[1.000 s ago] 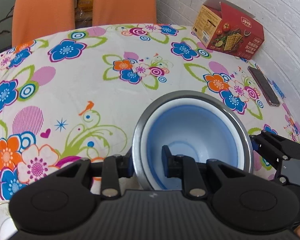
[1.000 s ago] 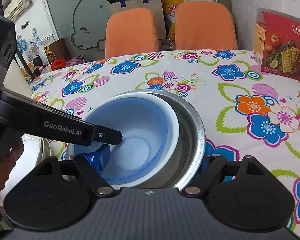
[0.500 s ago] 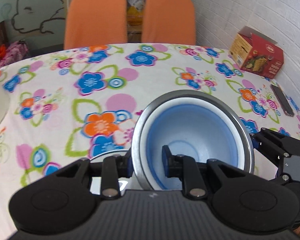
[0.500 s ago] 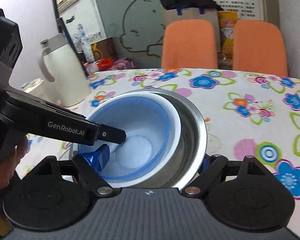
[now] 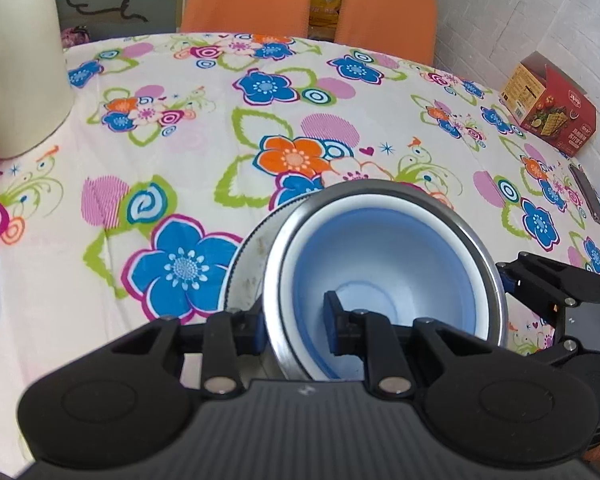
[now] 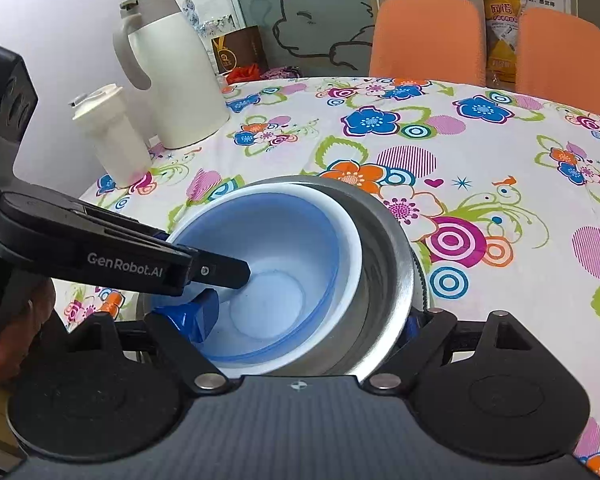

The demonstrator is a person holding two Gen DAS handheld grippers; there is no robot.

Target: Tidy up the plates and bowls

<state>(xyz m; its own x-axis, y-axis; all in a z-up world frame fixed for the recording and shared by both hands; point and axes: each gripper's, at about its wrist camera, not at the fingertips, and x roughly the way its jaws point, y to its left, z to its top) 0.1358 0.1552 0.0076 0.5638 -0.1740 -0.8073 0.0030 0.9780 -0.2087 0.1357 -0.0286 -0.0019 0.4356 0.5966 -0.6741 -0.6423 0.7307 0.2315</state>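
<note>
**Nested bowls held from both sides above a plate**

The left hand-held gripper (image 5: 294,330) is clamped on the near-left wall of the bowl stack, one finger outside the steel bowl (image 5: 488,264) and the other inside the blue bowl (image 5: 384,264). A white bowl (image 5: 380,202) sits between the two, its rim showing as a ring. The right hand-held gripper (image 6: 308,322) grips the opposite side of the same stack, one blue pad inside the blue bowl and the other outside the steel wall. Just beneath the stack, a plate (image 5: 246,276) with a ridged rim lies on the flowered worktop (image 5: 180,128). A white kettle (image 6: 168,76) and a white cup (image 6: 108,136) stand at the far left edge; a red cracker box (image 5: 548,110) and a phone (image 5: 590,194) lie to the right.
</note>
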